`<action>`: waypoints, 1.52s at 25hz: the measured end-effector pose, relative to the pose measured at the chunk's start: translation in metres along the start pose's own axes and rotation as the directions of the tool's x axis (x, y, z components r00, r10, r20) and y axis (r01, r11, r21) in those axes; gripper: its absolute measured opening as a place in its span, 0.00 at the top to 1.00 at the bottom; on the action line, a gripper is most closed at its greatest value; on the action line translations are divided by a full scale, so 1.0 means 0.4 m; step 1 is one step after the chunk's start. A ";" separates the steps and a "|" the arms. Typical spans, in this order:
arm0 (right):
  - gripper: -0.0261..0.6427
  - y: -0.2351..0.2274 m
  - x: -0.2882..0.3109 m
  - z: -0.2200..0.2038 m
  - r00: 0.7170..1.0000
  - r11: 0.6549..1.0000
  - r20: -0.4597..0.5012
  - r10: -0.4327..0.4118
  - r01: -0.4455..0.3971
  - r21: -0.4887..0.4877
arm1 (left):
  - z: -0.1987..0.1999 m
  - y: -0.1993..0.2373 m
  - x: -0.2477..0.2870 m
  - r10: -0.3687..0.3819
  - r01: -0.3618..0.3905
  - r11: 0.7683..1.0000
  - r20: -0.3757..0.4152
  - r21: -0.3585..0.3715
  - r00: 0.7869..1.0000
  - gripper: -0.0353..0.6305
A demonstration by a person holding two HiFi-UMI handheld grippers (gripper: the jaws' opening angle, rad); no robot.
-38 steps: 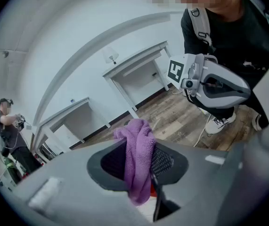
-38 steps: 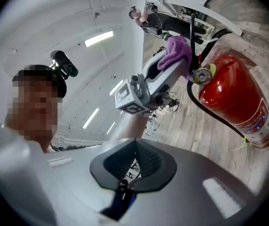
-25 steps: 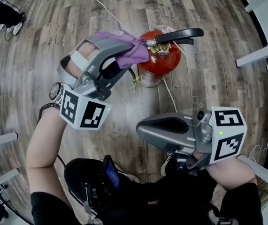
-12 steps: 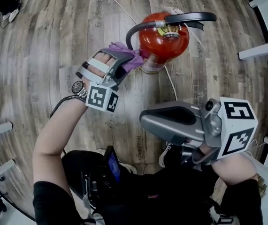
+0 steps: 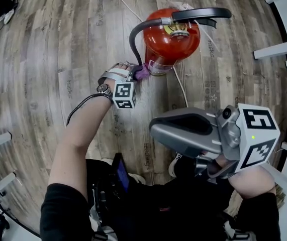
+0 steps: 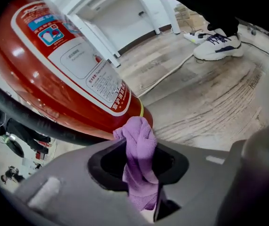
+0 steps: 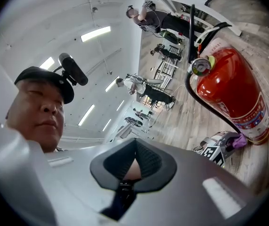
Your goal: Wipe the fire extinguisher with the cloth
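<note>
Grey-brown wooden flooring [image 5: 42,59] is bearing the red fire extinguisher [image 5: 171,39], standing upright ahead of the person, where the left gripper [image 5: 137,74] is pinching the purple cloth [image 5: 143,73] against the cylinder's bottom edge while the right gripper [image 5: 158,130] is idling, jaws pressed together on nothing. Wiping well here is likely meaning holding that pinch firm, pressing the wad flat to the curve and steering clear of the black hose [image 5: 134,36]. Its glossy shell is showing a white printed label [image 6: 92,74].
</note>
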State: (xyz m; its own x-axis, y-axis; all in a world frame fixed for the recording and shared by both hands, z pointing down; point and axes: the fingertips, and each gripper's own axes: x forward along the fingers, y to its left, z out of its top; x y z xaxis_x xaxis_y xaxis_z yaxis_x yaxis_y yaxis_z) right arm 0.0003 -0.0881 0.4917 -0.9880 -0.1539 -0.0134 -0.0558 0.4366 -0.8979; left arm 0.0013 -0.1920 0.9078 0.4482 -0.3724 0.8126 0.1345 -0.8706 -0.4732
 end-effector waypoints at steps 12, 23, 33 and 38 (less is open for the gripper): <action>0.96 -0.035 -0.014 0.017 1.000 1.000 0.007 -0.008 0.008 -0.011 | -0.001 0.022 -0.028 0.009 0.017 0.965 0.099 -0.262 0.995 0.78; 0.96 -0.049 0.009 0.013 1.000 1.000 0.005 -0.020 0.020 0.010 | 0.059 0.217 -0.363 0.298 0.204 0.582 0.439 -0.787 0.847 0.78; 0.96 -0.008 0.016 -0.038 0.999 0.998 0.032 -0.033 0.031 0.055 | 0.109 0.415 -0.813 0.585 0.304 0.349 0.459 -0.886 0.669 0.78; 0.96 -0.053 0.013 -0.137 0.993 0.977 0.016 -0.117 0.113 0.180 | 0.157 0.304 -0.941 0.565 0.406 0.136 0.407 -0.904 0.718 0.79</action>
State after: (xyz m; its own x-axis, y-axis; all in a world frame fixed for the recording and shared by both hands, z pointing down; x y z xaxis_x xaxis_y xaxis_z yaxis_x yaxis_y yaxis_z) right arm -0.0117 -0.0495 0.5350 -0.9723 -0.2178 0.0851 -0.1398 0.2495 -0.9582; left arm -0.0958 -0.1374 0.5230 0.7575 -0.6284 0.1772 -0.5985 -0.5598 0.5731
